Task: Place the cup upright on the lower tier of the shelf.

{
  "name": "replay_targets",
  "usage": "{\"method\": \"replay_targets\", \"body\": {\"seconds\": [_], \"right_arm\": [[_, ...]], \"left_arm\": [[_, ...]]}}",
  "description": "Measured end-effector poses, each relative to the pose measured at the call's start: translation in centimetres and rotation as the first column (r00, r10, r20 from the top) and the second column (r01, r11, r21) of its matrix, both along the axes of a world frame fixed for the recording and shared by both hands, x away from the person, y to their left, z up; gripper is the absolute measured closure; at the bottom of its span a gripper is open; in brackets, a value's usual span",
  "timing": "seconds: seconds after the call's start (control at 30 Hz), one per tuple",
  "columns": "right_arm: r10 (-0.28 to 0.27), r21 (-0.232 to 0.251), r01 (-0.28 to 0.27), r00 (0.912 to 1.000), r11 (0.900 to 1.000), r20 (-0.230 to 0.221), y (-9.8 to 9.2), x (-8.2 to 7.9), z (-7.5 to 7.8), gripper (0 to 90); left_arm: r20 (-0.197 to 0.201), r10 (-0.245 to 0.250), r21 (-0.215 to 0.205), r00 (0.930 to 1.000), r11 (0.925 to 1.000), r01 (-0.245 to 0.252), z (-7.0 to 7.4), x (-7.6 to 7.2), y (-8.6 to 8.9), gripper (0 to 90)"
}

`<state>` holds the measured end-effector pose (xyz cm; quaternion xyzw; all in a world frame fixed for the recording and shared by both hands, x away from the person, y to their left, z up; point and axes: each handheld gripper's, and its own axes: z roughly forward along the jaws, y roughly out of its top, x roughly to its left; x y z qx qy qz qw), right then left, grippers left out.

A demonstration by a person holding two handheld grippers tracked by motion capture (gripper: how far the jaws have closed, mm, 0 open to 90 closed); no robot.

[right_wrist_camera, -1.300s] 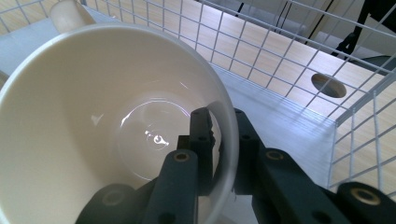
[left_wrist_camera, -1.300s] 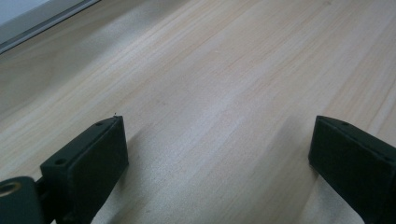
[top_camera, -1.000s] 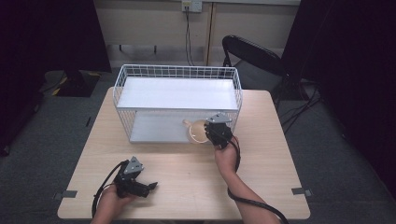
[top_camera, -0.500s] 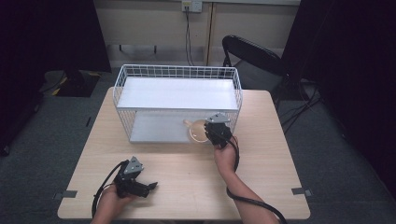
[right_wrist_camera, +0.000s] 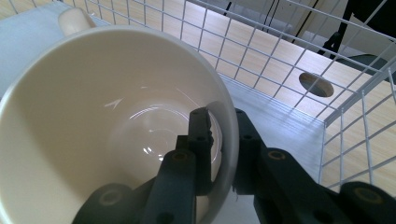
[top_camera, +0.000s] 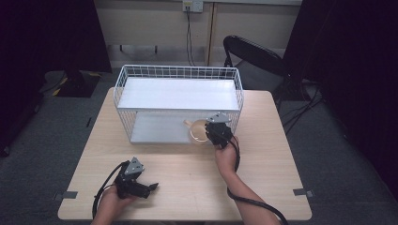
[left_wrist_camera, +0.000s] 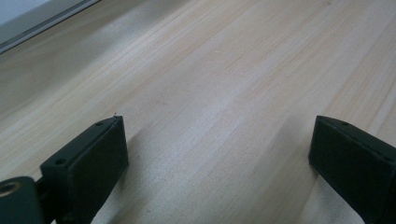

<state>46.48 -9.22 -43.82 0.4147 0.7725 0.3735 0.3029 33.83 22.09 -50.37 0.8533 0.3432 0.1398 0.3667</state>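
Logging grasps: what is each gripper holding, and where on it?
The right gripper pinches the cream mug by its rim wall. The left gripper is open, holding nothing.

A pale wooden worktop (top_camera: 272, 168) is carrying a white wire rack (top_camera: 178, 101), which is sitting toward the far edge, nearer the far left corner. The left tool (top_camera: 149, 189) is resting on the worktop near the near left corner, its jaws spread wide.
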Motion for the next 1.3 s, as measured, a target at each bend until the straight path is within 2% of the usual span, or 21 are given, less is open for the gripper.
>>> {"method": "replay_targets", "body": {"seconds": [0.2, 0.53, 0.73, 0.97, 1.2, 1.3], "right_arm": [[-0.002, 0.0, 0.002, 1.0, 1.0, -0.006, 0.1, 0.17, 0.03, 81.4], [-0.024, -0.018, 0.024, 0.9996, 1.0, 0.015, 0.26, 0.5, 0.17, 81.9], [-0.035, -0.002, 0.035, 0.9993, 0.999, 0.013, 0.1, 0.71, 0.15, 80.9], [-0.035, 0.034, 0.034, 0.9989, 0.999, 0.032, 0.25, 0.6, 0.85, 65.9], [-0.039, 0.025, 0.038, 0.9983, 0.999, 0.044, 0.02, 0.64, 0.91, 59.0], [-0.046, 0.035, 0.045, 0.9977, 0.998, 0.05, -0.16, 0.64, 0.98, 56.1]], "left_arm": [[0.0, 0.0, 0.0, 1.0, 1.0, 0.0, 0.0, 0.01, 0.0, 4.1], [0.0, 0.0, 0.0, 1.0, 1.0, 0.0, 0.0, 0.02, -0.01, 3.9], [0.0, 0.0, 0.001, 1.0, 1.0, 0.0, 0.0, 0.04, -0.02, 3.8], [0.0, 0.0, 0.001, 1.0, 1.0, 0.0, -0.01, 0.04, -0.02, 3.8], [0.001, 0.001, 0.001, 1.0, 1.0, -0.001, -0.01, 0.09, -0.03, 3.7], [0.002, 0.002, 0.002, 1.0, 1.0, -0.002, 0.0, 0.11, -0.03, 3.7]]}}
